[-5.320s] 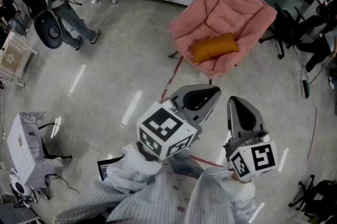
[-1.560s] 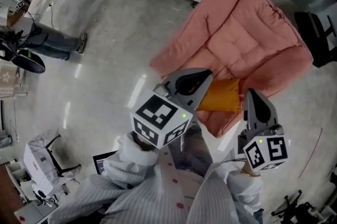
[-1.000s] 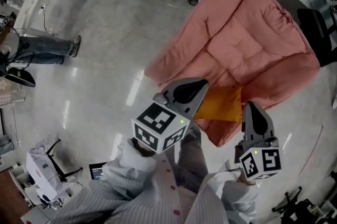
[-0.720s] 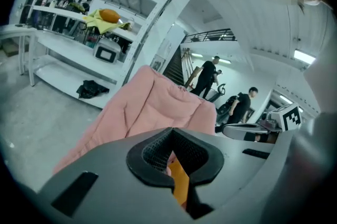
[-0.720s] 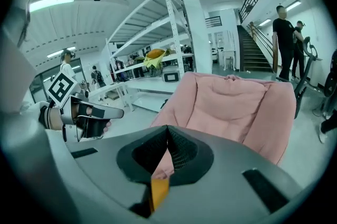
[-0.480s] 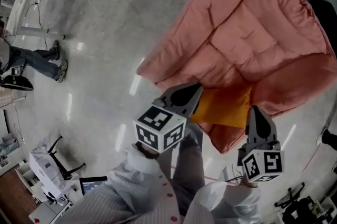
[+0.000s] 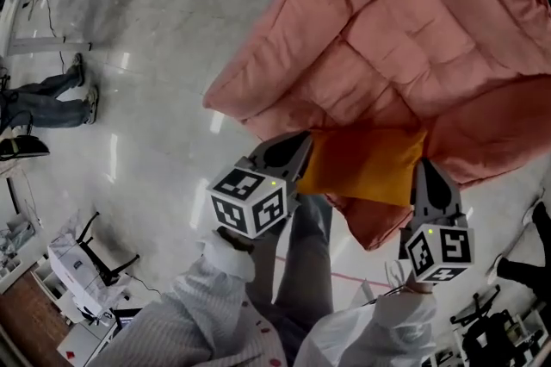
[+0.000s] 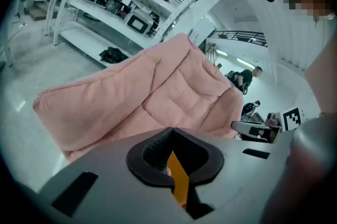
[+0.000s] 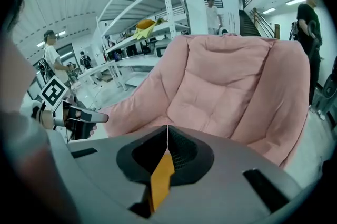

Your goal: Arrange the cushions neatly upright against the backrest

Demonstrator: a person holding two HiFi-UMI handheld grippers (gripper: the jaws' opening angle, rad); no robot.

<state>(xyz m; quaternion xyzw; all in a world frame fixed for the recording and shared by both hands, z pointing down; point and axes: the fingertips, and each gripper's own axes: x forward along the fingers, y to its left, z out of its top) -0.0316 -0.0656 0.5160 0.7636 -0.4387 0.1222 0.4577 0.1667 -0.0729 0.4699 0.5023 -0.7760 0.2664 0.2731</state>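
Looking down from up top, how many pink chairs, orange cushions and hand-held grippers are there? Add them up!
Pink padded chair: 1
Orange cushion: 1
Hand-held grippers, left and right: 2
Total: 4

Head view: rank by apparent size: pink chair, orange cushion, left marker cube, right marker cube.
1. pink chair
2. orange cushion
3. left marker cube, right marker cube: look alike, both close to the camera; unranked

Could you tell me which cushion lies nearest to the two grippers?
The small orange cushion, lying flat at the front; the large pink quilted cushion spreads out behind it.
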